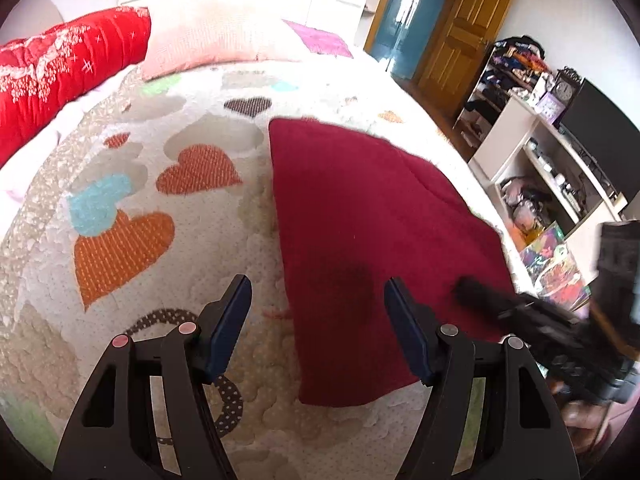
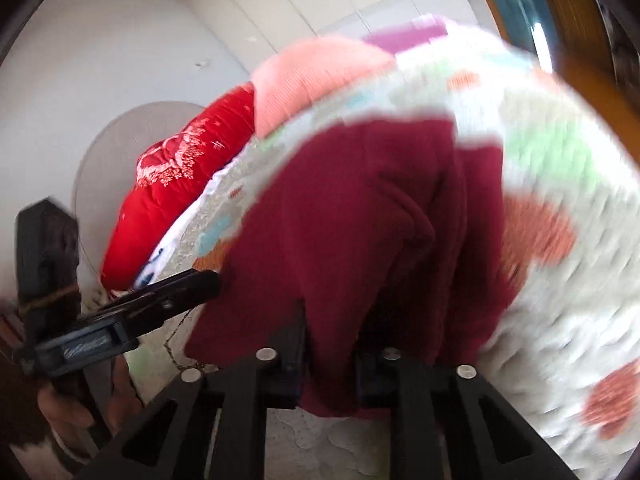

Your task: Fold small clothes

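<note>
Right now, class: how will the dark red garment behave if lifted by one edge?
Probably floppy: the dark red garment already bunches and creases where the right tongs pinch it. Likely light, being one thin layer on the quilt. Its knit-looking surface should grip, not slip.

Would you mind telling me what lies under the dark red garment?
The dark red garment lies on the heart-patterned bedspread, which shows all around it. Whatever is beneath the cloth itself is covered; the right gripper pinches its near edge.
</note>
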Tool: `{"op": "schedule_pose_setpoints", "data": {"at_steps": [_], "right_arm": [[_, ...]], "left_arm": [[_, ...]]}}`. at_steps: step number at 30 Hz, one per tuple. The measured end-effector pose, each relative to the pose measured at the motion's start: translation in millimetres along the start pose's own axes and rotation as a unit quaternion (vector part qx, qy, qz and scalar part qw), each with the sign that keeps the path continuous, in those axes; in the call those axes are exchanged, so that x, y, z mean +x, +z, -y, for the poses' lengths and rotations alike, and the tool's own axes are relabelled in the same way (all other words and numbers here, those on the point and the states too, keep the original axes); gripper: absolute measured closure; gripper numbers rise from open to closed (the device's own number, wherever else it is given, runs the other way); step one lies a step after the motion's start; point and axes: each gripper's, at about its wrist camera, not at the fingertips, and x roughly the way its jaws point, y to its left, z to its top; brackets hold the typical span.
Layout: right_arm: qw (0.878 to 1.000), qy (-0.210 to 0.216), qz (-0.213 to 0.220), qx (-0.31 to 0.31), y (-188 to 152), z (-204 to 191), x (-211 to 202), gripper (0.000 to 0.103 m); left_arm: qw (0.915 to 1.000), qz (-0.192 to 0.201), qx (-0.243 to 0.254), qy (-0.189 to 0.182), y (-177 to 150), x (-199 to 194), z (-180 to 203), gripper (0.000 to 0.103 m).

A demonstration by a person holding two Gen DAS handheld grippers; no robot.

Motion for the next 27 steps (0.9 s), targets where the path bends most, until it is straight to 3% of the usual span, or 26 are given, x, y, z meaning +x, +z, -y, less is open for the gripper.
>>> {"op": "schedule_pose_setpoints", "data": {"at_steps": [4, 8, 11, 13, 15, 16, 19, 22, 27], "right_arm": [[0.995, -0.049, 0.046, -0.07, 16.8, -23.8, -41.4, 0.095], [0.99, -0.115, 0.011, -0.077, 7.7, -8.4, -33.2, 0.095], [0.993, -0.104, -0.03, -0.048, -9.5, 15.6, -5.9, 0.095], [0.994, -0.103, -0.021, -0.042, -12.7, 17.8, -7.2, 0.091], [0.994, -0.102, -0.014, -0.031, -8.7, 18.8, -19.1, 0.064], [0.994, -0.108, -0.01, -0.029, -5.5, 18.5, -24.4, 0.062], [0.992, -0.118, 0.021, -0.042, 8.9, 12.1, -44.0, 0.062], [0.991, -0.098, 0.053, -0.068, 19.0, -4.5, -52.5, 0.062], [0.989, -0.11, 0.013, -0.097, 31.7, -12.0, 4.6, 0.067]], "left_arm": [[0.9997, 0.016, 0.005, -0.015, 5.8, -7.2, 7.9, 0.034], [0.9996, -0.005, 0.026, -0.006, 0.5, 10.3, 16.8, 0.034], [0.999, -0.035, 0.029, -0.001, -7.1, 28.6, 18.8, 0.034], [0.999, -0.033, 0.031, 0.0, -9.9, 30.1, 19.3, 0.034], [0.999, -0.027, 0.034, 0.006, -9.4, 29.1, 19.1, 0.034], [0.9991, -0.027, 0.033, 0.005, -9.4, 29.2, 18.7, 0.034], [0.9992, -0.03, 0.027, 0.001, -10.3, 32.7, 18.6, 0.034], [0.999, -0.033, 0.031, 0.001, -11.9, 35.9, 20.7, 0.034], [0.9988, -0.036, 0.035, 0.0, -11.6, 38.1, 23.6, 0.034]]}}
